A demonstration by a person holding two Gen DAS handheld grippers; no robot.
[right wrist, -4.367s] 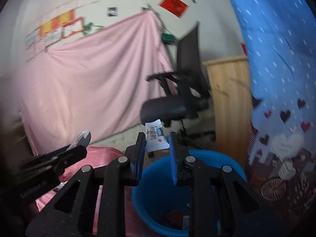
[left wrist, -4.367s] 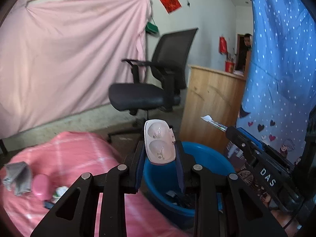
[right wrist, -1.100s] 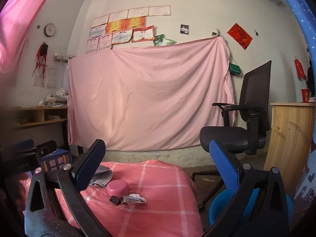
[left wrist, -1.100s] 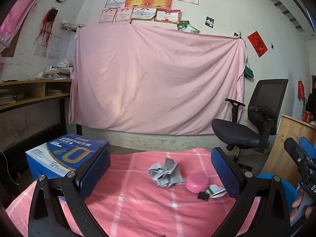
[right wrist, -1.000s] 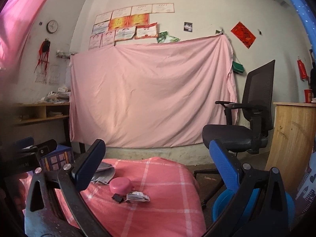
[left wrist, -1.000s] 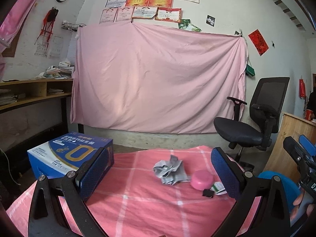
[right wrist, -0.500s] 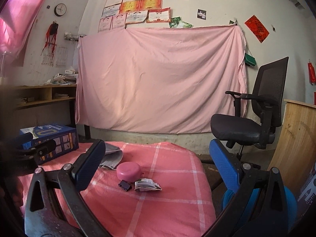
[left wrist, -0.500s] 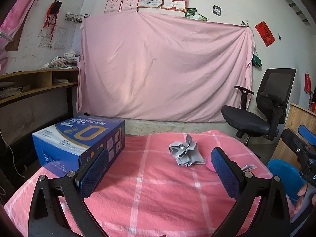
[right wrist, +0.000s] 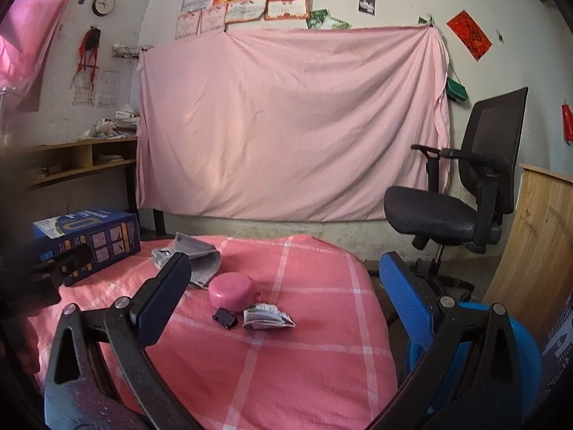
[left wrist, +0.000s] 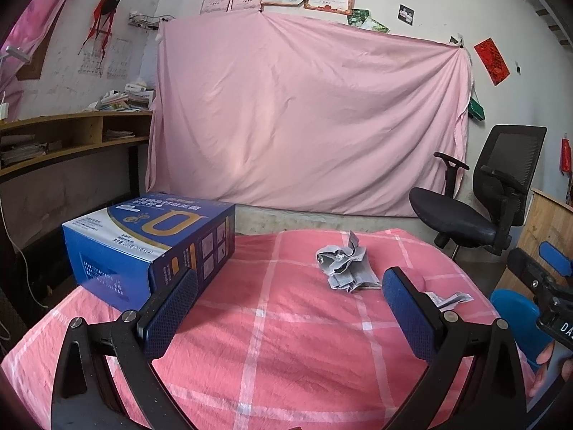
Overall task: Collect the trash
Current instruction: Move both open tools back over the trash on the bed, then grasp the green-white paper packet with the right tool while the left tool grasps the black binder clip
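A crumpled grey paper [left wrist: 345, 267] lies on the pink checked tablecloth [left wrist: 293, 340], ahead of my open, empty left gripper [left wrist: 290, 317]. A blue box [left wrist: 150, 242] stands at the left, close to my left finger. In the right wrist view my open, empty right gripper [right wrist: 286, 301] hovers over a folded wrapper [right wrist: 268, 317], a black clip [right wrist: 225, 317] and a pink round lid [right wrist: 232, 289]. The grey paper [right wrist: 195, 261] and the blue box [right wrist: 87, 238] lie further left. The blue trash bin [right wrist: 530, 354] stands on the floor at the right.
A black office chair [right wrist: 462, 193] and a wooden counter [right wrist: 537, 251] stand right of the table. A pink sheet [left wrist: 304, 125] hangs on the back wall. Wooden shelves [left wrist: 68, 139] run along the left wall. The bin's rim [left wrist: 512, 301] shows past the table's right edge.
Both grippers, which earlier held trash over the blue bin, are open and empty now. In the last second both have moved left and lower toward the table; the box and grey paper look nearer.
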